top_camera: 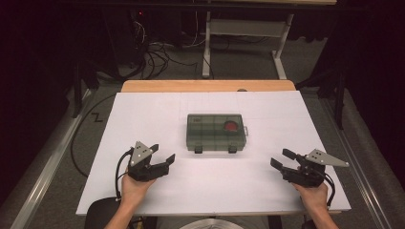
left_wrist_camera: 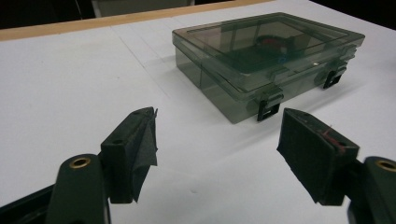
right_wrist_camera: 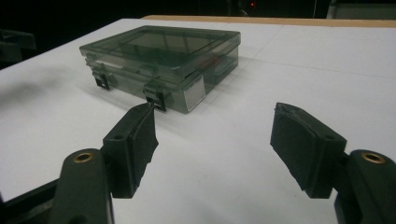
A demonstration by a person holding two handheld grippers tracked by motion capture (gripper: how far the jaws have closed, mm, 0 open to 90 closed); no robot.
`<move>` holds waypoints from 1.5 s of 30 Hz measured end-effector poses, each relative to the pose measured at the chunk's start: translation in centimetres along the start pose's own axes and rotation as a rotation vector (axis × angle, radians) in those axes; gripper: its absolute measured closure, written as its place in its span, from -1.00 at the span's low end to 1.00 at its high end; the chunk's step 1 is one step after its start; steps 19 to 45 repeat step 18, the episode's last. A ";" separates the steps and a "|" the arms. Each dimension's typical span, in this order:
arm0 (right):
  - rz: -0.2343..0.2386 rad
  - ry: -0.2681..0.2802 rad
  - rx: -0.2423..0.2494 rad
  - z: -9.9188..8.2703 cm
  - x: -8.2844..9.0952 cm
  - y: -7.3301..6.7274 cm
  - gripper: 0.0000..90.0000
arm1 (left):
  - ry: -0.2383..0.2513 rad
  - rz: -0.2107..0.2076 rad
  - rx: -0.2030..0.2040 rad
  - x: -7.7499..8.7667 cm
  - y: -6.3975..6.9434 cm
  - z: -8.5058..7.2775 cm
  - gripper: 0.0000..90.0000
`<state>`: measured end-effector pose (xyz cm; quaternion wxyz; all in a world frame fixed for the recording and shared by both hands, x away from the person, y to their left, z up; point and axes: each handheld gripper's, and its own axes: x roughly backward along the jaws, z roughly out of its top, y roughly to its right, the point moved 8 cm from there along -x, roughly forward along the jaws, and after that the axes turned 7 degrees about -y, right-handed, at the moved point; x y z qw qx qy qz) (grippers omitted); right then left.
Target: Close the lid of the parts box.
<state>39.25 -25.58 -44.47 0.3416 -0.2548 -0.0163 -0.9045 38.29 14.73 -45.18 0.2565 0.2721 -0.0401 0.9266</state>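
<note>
High view is showing the box sitting closed near the middle of the white table, its long axis running left to right and its two black latches facing the person. Both grippers are resting low on the near part of the table, well apart from the box: the left gripper is sitting to the box's near left, the right gripper to its near right, each angling inward toward it. The left one is looking a little nearer to the front edge, though the difference is slight. Both sets of jaws are standing wide apart and holding nothing. Left gripper view is showing the box ahead and to the right of its fingers, with a latch nearest. Right gripper view is showing the box ahead and to the left of its fingers, corner on. So the latches are probably lying forward and inward for either hand, and any reach is needing to converge on that near long side.
</note>
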 end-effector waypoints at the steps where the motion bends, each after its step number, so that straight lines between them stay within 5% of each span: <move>1: 0.002 0.002 0.001 0.0 0.0 0.0 -0.26 | -0.006 0.004 0.003 -0.1 -0.2 -0.1 -0.37; 45: 0.003 -0.015 0.013 -0.1 -0.5 0.0 -0.27 | 0.007 0.023 0.024 0.0 -0.9 0.0 -0.41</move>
